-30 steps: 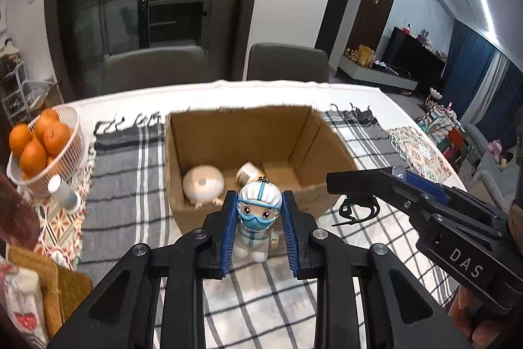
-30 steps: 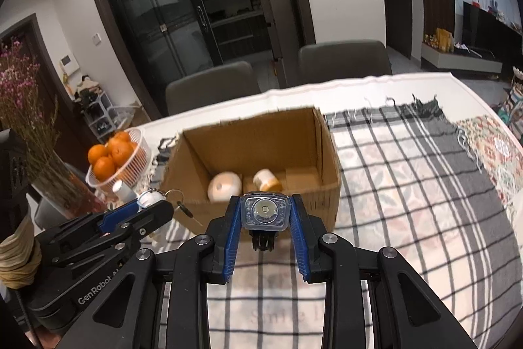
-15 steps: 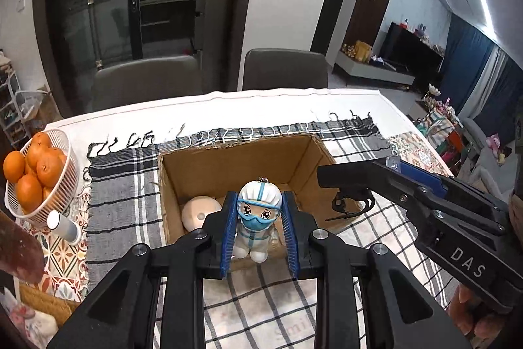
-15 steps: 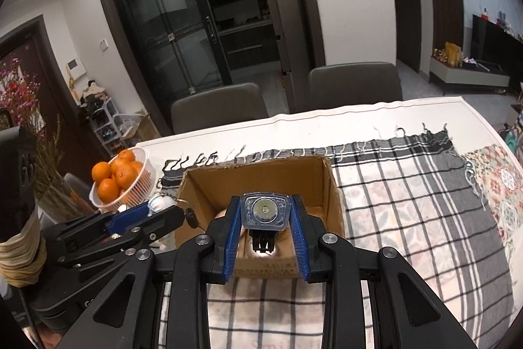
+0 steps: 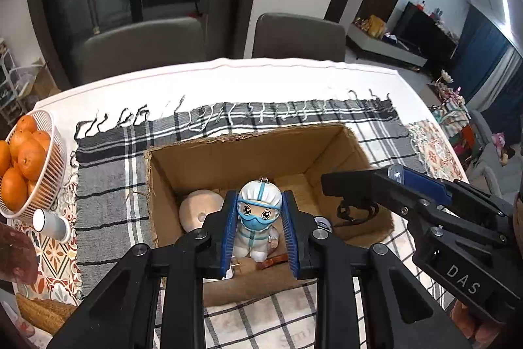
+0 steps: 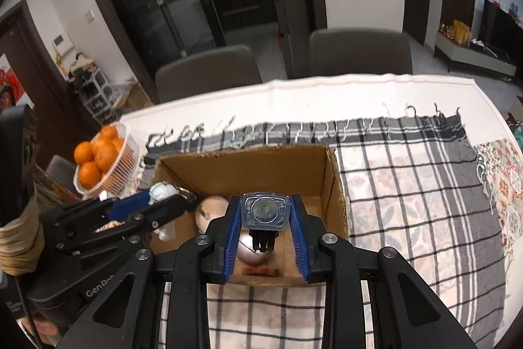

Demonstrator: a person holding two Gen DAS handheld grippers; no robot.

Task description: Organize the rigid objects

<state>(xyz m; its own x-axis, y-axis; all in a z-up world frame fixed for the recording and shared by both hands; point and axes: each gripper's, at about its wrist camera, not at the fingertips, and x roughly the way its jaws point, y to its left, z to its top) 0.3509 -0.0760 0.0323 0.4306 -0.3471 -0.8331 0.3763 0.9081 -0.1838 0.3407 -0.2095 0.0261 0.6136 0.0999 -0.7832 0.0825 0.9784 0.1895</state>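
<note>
An open cardboard box (image 5: pixel 330 149) (image 6: pixel 333 179) stands on a plaid cloth. My left gripper (image 5: pixel 260 234) is shut on a white and blue masked doll figure (image 5: pixel 258 218) and holds it above the box's near left part; it also shows in the right wrist view (image 6: pixel 160 211). My right gripper (image 6: pixel 264 228) is shut on a small grey headlamp (image 6: pixel 265 211) with a black clip and holds it above the box's near right part; it also shows in the left wrist view (image 5: pixel 362 185). Inside the box lie a round cream object (image 5: pixel 199 210), a small brown piece (image 6: pixel 261 271) and other small items.
A white basket of oranges (image 5: pixel 23 165) (image 6: pixel 101 159) stands left of the box, with a small white cylinder (image 5: pixel 50 223) beside it. The plaid cloth (image 6: pixel 408 185) covers the table to the right. Two grey chairs (image 6: pixel 359 51) stand at the far edge.
Both grippers have risen and moved forward over the box, each with its object still held. The box now lies directly below them.
</note>
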